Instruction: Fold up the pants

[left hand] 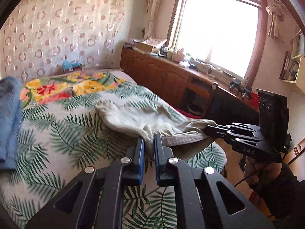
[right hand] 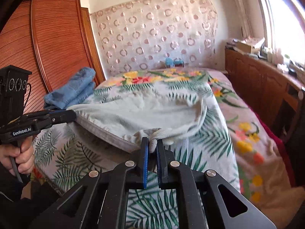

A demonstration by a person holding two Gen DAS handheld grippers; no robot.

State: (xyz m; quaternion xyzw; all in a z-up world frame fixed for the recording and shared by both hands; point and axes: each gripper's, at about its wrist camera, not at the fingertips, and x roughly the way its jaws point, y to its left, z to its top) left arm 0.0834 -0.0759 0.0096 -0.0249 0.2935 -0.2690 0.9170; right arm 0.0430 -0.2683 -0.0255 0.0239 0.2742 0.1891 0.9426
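Both grippers, left gripper (left hand: 149,140) and right gripper (right hand: 152,143), pinch the pants (left hand: 133,114) waistband in their jaws; legs trail away across the bed (left hand: 66,133).

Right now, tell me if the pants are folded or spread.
Neither fully: pants hang bunched, one edge pinched by the left gripper and right gripper above the bed.
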